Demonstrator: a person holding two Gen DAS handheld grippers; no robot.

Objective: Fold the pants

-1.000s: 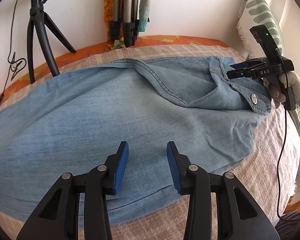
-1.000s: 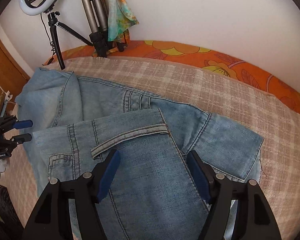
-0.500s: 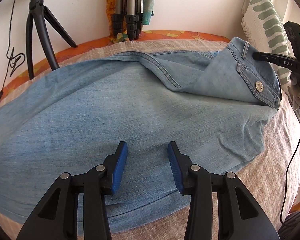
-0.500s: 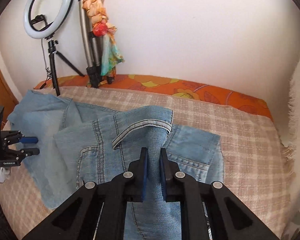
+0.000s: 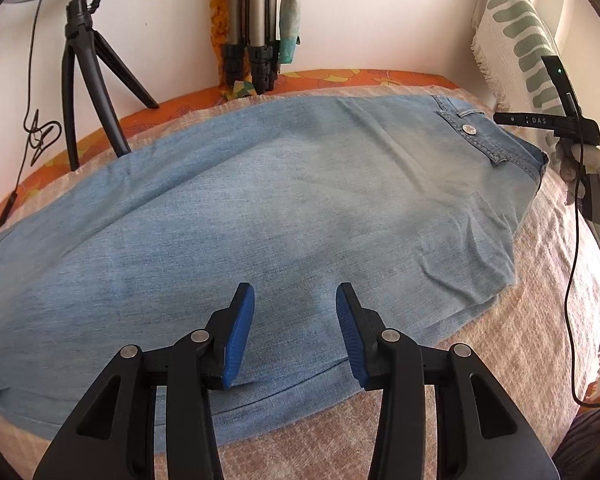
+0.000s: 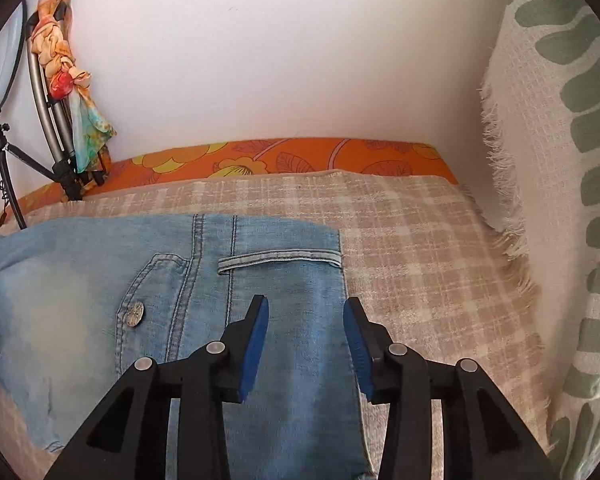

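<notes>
Light blue denim pants (image 5: 284, 208) lie flat on the checked blanket (image 5: 532, 320), folded lengthwise, the waist with a metal button (image 5: 469, 129) at the far right. My left gripper (image 5: 295, 322) is open and empty, over the near part of the leg. My right gripper (image 6: 306, 340) is open and empty above the waist end (image 6: 284, 312), near a belt loop (image 6: 280, 258) and a pocket button (image 6: 134, 314). The right gripper also shows in the left wrist view (image 5: 540, 122) at the waist edge.
A black tripod (image 5: 88, 76) and folded stand legs (image 5: 252, 24) stand against the white wall at the back. A white and green throw (image 6: 560, 160) hangs at the right. An orange floral sheet (image 6: 284, 158) borders the blanket. A black cable (image 5: 572, 280) hangs at the right.
My right gripper carried the gripped waist over to the far right, laid it flat and opened. The pants are now smooth. My left gripper stayed open over the leg.
</notes>
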